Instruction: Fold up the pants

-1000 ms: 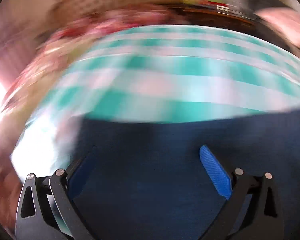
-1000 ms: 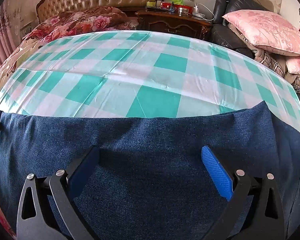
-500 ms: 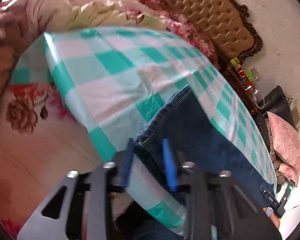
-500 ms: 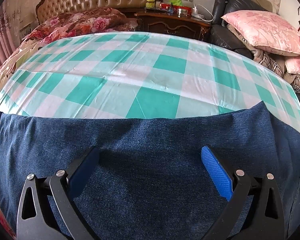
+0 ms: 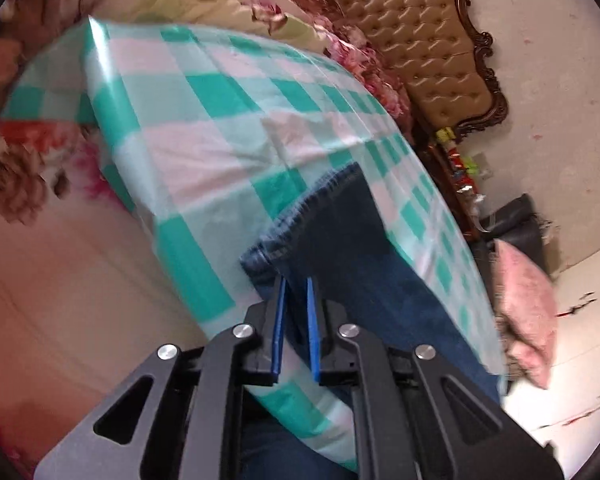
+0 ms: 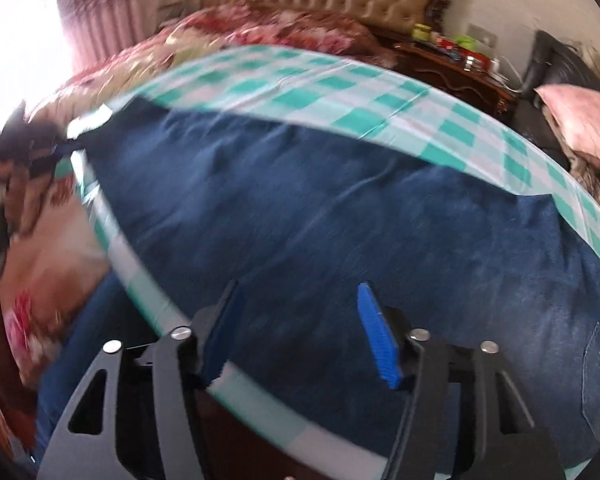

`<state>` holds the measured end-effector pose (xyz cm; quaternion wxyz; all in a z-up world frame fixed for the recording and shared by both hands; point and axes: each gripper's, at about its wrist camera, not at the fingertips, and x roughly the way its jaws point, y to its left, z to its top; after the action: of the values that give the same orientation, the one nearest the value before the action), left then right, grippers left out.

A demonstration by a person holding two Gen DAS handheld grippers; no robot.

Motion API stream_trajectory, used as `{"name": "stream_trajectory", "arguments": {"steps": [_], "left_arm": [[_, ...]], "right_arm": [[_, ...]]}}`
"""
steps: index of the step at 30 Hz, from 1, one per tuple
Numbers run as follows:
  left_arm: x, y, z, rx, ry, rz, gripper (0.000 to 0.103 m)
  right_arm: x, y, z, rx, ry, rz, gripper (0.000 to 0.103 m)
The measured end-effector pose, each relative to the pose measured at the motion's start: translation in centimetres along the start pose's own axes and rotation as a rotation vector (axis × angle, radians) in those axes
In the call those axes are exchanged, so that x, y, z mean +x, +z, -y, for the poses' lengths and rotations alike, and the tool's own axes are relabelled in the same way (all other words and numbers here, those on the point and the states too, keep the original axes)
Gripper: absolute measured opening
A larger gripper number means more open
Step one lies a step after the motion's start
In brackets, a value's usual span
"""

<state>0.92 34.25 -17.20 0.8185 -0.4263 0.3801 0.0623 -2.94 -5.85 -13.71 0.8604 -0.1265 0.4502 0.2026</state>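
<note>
Closing since before, left gripper [image 5: 296, 292] pinches the pants [image 5: 340, 232] hem.

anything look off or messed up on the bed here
Nothing looks damaged or spilled. The jeans lie fairly flat on the checked cloth. The left gripper has just closed on the hem end near the cloth's edge. The cloth shows a few creases and drapes over the side.
</note>
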Motion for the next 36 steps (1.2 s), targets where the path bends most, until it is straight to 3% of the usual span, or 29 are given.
{"name": "stream_trajectory", "arguments": {"steps": [2,7,9,12,14,16,17,18,21,24,36], "left_arm": [[0.8,-0.1,-0.1,-0.014,-0.003,-0.022,0.014],[1.9,-0.3,0.1,-0.03,-0.012,-0.049,0.013],[2.0,-0.2,0.2,-0.035,-0.015,-0.051,0.004],[2.0,-0.1,0.2,-0.035,-0.022,-0.047,0.004],[1.9,-0.2,0.2,-0.036,-0.022,-0.049,0.004],[1.8,-0.3,0.1,-0.035,-0.024,-0.05,0.004],[1.9,-0.3,0.1,-0.031,-0.023,-0.05,0.004],[1.9,-0.3,0.3,-0.025,-0.022,-0.05,0.004],[2.1,-0.3,0.6,-0.025,-0.037,-0.053,0.003],[2.0,0.1,0.7,-0.034,-0.095,-0.047,0.003],[-0.9,1.0,-3.2,-0.161,-0.085,0.058,0.013]], "right_arm": [[0.8,-0.4,-0.8,-0.037,-0.02,-0.021,0.056],[1.4,-1.0,-1.4,-0.064,-0.019,-0.039,0.051],[1.5,-1.1,-1.3,-0.058,0.019,-0.047,0.033],[1.4,-1.1,-1.2,-0.04,0.057,-0.062,0.012],[0.8,-1.1,-0.9,-0.026,0.094,-0.052,0.012],[-0.6,-1.0,-0.8,-0.01,0.138,-0.018,0.02],[-0.8,-1.0,-0.9,-0.007,0.142,-0.019,0.036],[-0.9,-1.0,-0.9,-0.01,0.151,-0.025,0.044],[-0.3,-1.1,-1.5,-0.03,0.157,-0.036,0.044],[0.9,-1.5,-1.4,-0.036,0.101,-0.073,0.044],[1.2,-1.6,-1.2,-0.032,0.105,-0.089,0.044]]}}
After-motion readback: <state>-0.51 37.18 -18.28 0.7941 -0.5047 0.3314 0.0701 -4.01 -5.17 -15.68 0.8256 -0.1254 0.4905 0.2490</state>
